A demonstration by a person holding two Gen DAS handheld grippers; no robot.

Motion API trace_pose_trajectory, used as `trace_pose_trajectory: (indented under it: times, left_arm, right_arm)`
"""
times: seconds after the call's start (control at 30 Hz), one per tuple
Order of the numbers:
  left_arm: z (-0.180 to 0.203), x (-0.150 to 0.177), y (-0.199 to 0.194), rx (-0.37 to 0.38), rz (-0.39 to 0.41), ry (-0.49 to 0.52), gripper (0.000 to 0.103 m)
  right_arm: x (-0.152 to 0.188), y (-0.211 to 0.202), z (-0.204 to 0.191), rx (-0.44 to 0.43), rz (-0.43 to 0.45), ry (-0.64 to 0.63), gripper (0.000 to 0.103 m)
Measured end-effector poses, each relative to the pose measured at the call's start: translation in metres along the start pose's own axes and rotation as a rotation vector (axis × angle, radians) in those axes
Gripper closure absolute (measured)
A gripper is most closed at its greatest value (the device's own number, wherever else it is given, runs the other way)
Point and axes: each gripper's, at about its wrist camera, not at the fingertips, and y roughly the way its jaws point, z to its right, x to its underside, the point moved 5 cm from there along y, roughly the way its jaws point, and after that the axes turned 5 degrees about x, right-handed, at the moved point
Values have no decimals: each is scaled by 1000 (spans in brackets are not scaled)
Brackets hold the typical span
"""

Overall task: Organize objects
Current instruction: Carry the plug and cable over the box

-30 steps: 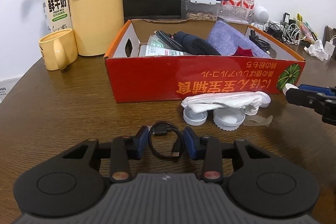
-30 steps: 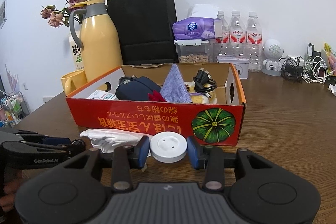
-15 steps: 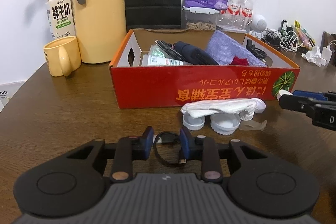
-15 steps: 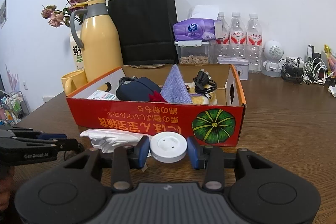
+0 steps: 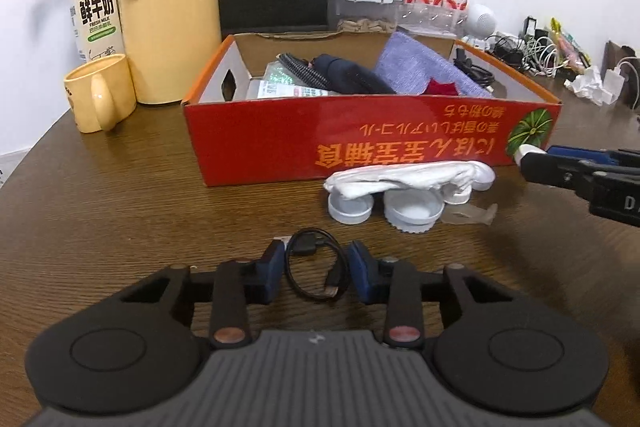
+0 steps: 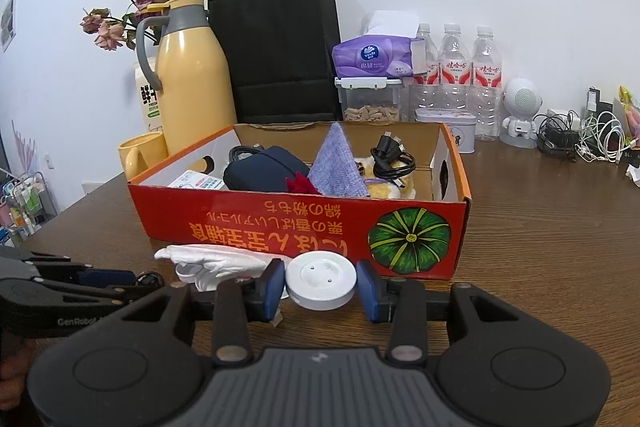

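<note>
A dark wooden table (image 5: 120, 195) with visible grain fills the scene. On it, toward the far side, sits a red cardboard box (image 6: 304, 223), open-topped, glossy, printed with orange script and a green pumpkin. The sorting looks partly done: the box already holds a navy soft pouch (image 6: 264, 169), a lilac woven cloth (image 6: 336, 167) standing in a peak, a coiled black cord (image 6: 390, 159) and some packets.

Left outside, near the box's front wall: a crumpled white cloth (image 5: 404, 179) draped over several round white plastic lids (image 5: 412, 213), one with a ribbed edge.

Nearer, the right gripper (image 6: 320, 285), blue-padded, is clamped on a smooth white plastic disc (image 6: 321, 279) with two small dots, just in front of the box.

The left gripper (image 5: 318, 271) is closing; a small looped black cable (image 5: 314, 269), thin and rubbery, lies on the table between its blue pads, which appear not yet to press it.
</note>
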Motion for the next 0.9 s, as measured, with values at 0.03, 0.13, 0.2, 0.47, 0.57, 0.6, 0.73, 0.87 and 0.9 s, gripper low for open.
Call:
trace_pose_trajectory:
  times: [0.03,0.13,0.2,0.47,0.57,0.6,0.73,0.87,0.9]
  left_arm:
    - [0,0,-1,4,5,-3,70]
    - [1,0,-6,7,23,-8,71]
    - [1,-1,-10,9,35,-9,71]
    - [0,-5,-31,8,99,-33,71]
    - [-3,-12,-41,4,133,-47,71]
    - [-4,-14,-43,2,141,-51,71]
    - [-6,-31,-50,16,171,-55,71]
    - [-1,-58,-55,16,230,-28,71]
    - [1,-67,-55,16,245,-23,71]
  right_arm:
    - [0,0,0,-1,1,0,65]
    - [0,0,-1,-1,4,-2,65]
    - [0,0,-1,-1,4,-2,65]
    - [-1,-1,-2,-1,12,-3,65]
    - [-4,-6,-2,-1,31,-4,65]
    - [-5,-8,-1,-1,38,-7,65]
    - [-15,-12,-3,5,70,-34,65]
    - [-32,-13,-5,11,106,-71,65]
    - [-38,-12,-6,15,116,-81,65]
